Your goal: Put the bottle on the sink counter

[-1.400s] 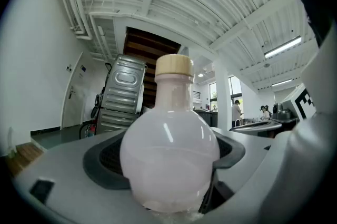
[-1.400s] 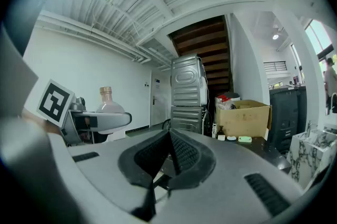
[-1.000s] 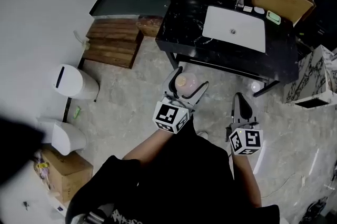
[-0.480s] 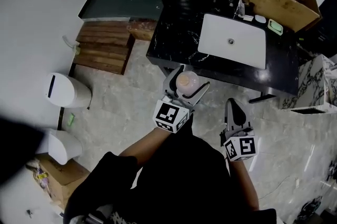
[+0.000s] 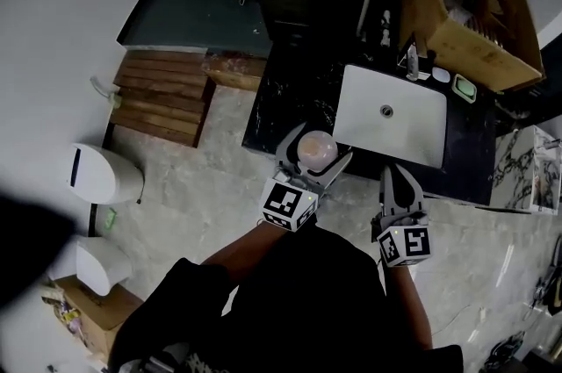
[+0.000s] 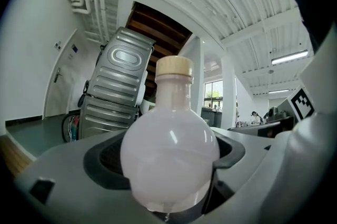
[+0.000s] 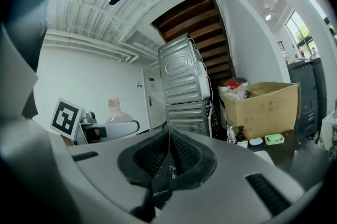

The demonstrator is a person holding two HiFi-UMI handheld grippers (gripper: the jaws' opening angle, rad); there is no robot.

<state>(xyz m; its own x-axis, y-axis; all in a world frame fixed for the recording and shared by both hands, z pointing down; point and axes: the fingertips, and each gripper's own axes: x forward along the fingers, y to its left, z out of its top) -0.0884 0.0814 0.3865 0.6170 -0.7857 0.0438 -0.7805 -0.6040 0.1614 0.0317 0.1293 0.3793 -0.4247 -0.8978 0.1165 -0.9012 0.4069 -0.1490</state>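
You've stepped closer since a second ago — the counter (image 5: 285, 95) now lies right ahead of you. Your left gripper (image 5: 317, 143) pinches the bottle (image 5: 316, 154) by its round belly, upright with its cap on top, held in the air at the counter's front edge, just left of the sink (image 5: 391, 112). Your right gripper (image 5: 398, 180) is pressed together on nothing — it hangs beside the left, at the sink's front.

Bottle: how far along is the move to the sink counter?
Done: left gripper has its jaws shut on the bottle. In hand: it hangs by the black counter's front edge, beside the white basin. Left: set it down, release. Right gripper shut, empty.
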